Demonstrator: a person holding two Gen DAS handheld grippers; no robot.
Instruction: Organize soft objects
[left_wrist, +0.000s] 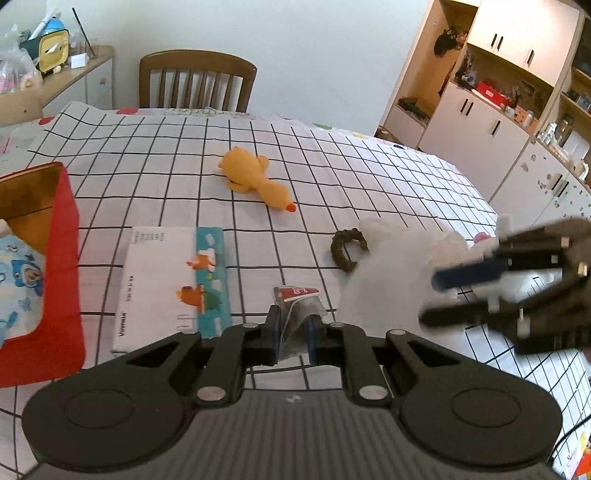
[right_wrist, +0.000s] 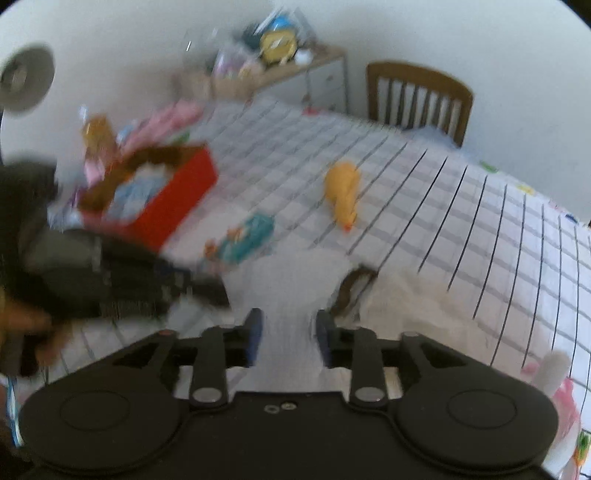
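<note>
Your left gripper (left_wrist: 292, 334), jaws pinched on a clear tea-bag sachet with a red tag (left_wrist: 297, 314), sits nearest the red open box (left_wrist: 62, 280) to its left, while your right gripper (right_wrist: 289, 338) hangs part-open over white plastic film (left_wrist: 391, 273)

A lived-in home dining room: a table (left_wrist: 155, 155) under a checked cloth, a wooden chair (left_wrist: 197, 79) at twelve o'clock, cluttered white cupboards (left_wrist: 491, 122) at two o'clock.
</note>
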